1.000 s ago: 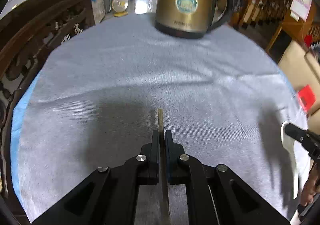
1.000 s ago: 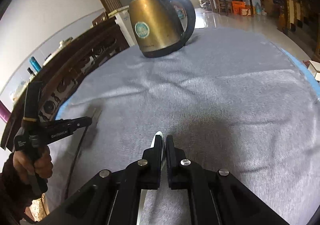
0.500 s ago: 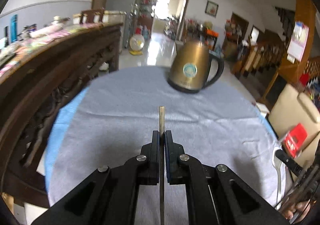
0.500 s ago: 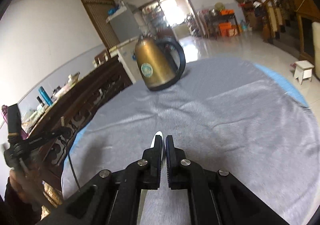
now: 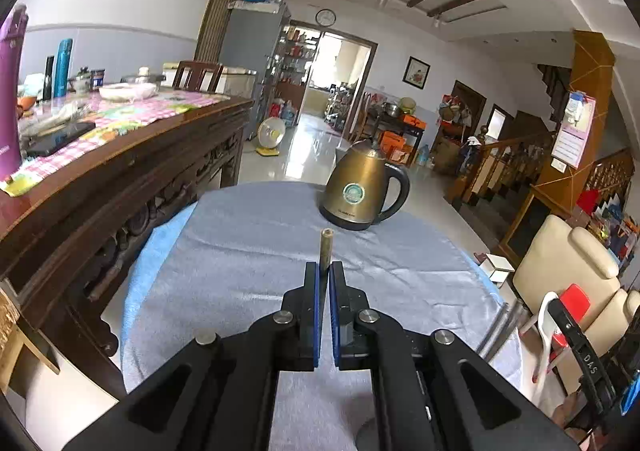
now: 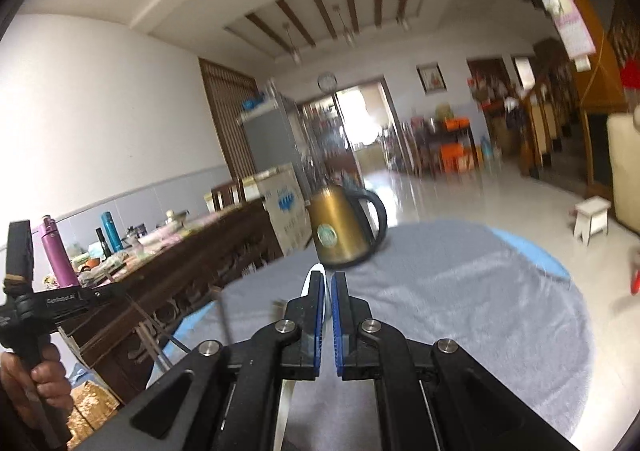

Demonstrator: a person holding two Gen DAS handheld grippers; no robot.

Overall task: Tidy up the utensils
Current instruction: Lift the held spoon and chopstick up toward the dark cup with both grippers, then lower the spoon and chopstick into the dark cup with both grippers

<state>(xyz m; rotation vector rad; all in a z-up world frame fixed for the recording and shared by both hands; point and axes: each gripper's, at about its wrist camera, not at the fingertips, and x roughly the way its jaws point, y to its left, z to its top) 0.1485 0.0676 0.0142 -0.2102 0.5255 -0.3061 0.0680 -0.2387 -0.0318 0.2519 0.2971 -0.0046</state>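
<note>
Your left gripper (image 5: 324, 269) is clamped tight on a thin brass-coloured stick (image 5: 325, 245), its end poking out just past the fingertips, held in the air above the grey tablecloth (image 5: 248, 251). Your right gripper (image 6: 325, 279) is pinched on a white spoon (image 6: 313, 275): its tip shows at the left pad and the rest runs back beneath the jaws. Beyond both, the gold kettle (image 5: 360, 191) stands at the cloth's far edge, well apart. A dark wooden sideboard (image 5: 120, 171) runs alongside on the left.
</note>
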